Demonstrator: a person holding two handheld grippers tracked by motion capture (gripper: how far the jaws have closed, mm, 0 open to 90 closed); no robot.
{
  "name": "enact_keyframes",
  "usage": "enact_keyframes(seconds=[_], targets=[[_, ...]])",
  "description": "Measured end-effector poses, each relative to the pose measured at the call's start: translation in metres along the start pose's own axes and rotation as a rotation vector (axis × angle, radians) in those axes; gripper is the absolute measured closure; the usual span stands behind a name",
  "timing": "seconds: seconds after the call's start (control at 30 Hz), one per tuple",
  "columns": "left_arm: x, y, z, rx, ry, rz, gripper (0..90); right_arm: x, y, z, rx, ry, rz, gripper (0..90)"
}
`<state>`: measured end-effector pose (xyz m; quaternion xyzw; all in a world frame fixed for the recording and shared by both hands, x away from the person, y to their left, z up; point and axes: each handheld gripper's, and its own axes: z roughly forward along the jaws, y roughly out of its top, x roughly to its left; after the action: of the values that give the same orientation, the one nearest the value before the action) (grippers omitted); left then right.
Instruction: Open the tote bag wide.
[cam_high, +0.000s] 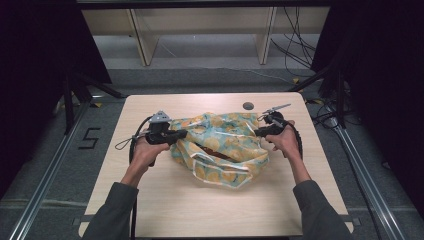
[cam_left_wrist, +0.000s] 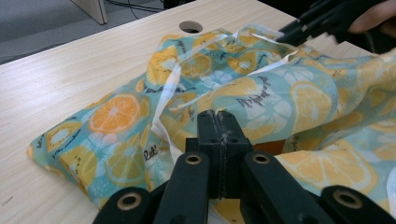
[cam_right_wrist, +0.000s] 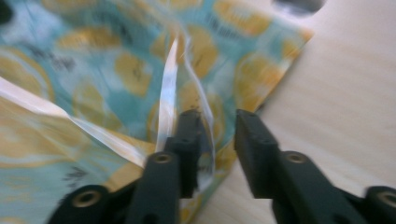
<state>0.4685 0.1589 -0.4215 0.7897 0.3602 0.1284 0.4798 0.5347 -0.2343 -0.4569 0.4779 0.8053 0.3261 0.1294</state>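
Observation:
A teal cloth bag (cam_high: 220, 147) printed with orange and lemon slices lies crumpled in the middle of the wooden table (cam_high: 200, 205). My left gripper (cam_high: 181, 134) is at the bag's left edge. In the left gripper view its jaws (cam_left_wrist: 218, 116) are pressed together at the rim of the bag (cam_left_wrist: 130, 116), by a white handle strip. My right gripper (cam_high: 259, 132) is at the bag's right edge. Its jaws (cam_right_wrist: 217, 121) stand open on either side of the edge of the bag (cam_right_wrist: 93, 60), with a white strip running between them. The same gripper (cam_left_wrist: 292, 33) appears far off in the left gripper view.
A round cable hole (cam_high: 248, 106) sits in the table near its far edge, just behind the bag. Bare wood lies in front of the bag and to both sides. Beyond the table are a pale wooden frame (cam_high: 145, 45) and loose cables (cam_high: 295, 50) on the floor.

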Motion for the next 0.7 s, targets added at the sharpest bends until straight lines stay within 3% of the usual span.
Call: enact_keyframes(seconds=[0.03, 0.07, 0.1, 0.13, 0.17, 0.2, 0.27, 0.3, 0.33, 0.37, 0.4, 0.47, 0.53, 0.57, 0.6, 0.63, 0.67, 0.7], targets=[[0.0, 0.002, 0.002, 0.001, 0.006, 0.006, 89.5, 0.001, 0.006, -0.02, -0.072, -0.016, -0.016, 62.6], [0.0, 0.002, 0.002, 0.001, 0.006, 0.006, 89.4, 0.001, 0.006, -0.02, -0.072, -0.016, -0.016, 62.6], [0.0, 0.004, 0.004, -0.001, 0.008, 0.002, 89.4, 0.002, 0.01, -0.032, -0.097, 0.02, -0.025, 60.6], [0.0, 0.005, 0.005, 0.004, 0.004, 0.002, 89.3, 0.007, 0.013, -0.047, -0.109, 0.06, 0.01, 60.1], [0.0, 0.007, 0.008, 0.007, 0.003, 0.004, 89.4, 0.015, 0.015, -0.063, -0.152, 0.099, -0.013, 57.3], [0.0, 0.007, 0.008, 0.007, 0.003, 0.004, 89.4, 0.015, 0.015, -0.063, -0.152, 0.099, -0.013, 57.3], [-0.001, 0.009, 0.01, 0.003, 0.001, 0.005, 89.3, 0.028, 0.015, -0.073, -0.165, 0.131, -0.074, 56.6], [-0.002, 0.011, 0.013, 0.013, 0.004, 0.002, 89.3, 0.046, 0.012, -0.076, -0.147, 0.177, -0.135, 55.3], [-0.002, 0.011, 0.013, 0.013, 0.004, 0.002, 89.3, 0.046, 0.012, -0.076, -0.147, 0.177, -0.135, 55.3], [-0.002, 0.012, 0.014, 0.013, 0.006, 0.01, 89.3, 0.056, 0.009, -0.073, -0.142, 0.213, -0.163, 54.1], [-0.001, 0.014, 0.015, 0.013, 0.006, 0.003, 89.3, 0.075, 0.004, -0.065, -0.11, 0.24, -0.221, 52.0], [-0.002, 0.014, 0.016, 0.01, 0.014, 0.001, 89.4, 0.091, 0.002, -0.054, -0.084, 0.267, -0.25, 49.1], [-0.001, 0.016, 0.016, 0.009, 0.008, -0.003, 89.3, 0.098, 0.001, -0.048, -0.082, 0.27, -0.272, 48.5], [-0.001, 0.017, 0.015, 0.003, 0.008, -0.008, 89.3, 0.113, -0.001, -0.033, -0.092, 0.271, -0.296, 47.6], [-0.001, 0.017, 0.015, 0.003, 0.008, -0.008, 89.3, 0.113, -0.001, -0.033, -0.092, 0.271, -0.296, 47.6], [0.001, 0.018, 0.013, 0.001, 0.013, -0.008, 89.4, 0.125, 0.0, -0.024, -0.041, 0.251, -0.329, 45.8], [0.001, 0.018, 0.013, 0.001, 0.013, -0.008, 89.3, 0.125, 0.0, -0.024, -0.041, 0.251, -0.329, 45.8], [0.003, 0.018, 0.011, -0.006, 0.007, -0.013, 89.3, 0.134, -0.001, -0.016, -0.008, 0.217, -0.348, 43.7]])
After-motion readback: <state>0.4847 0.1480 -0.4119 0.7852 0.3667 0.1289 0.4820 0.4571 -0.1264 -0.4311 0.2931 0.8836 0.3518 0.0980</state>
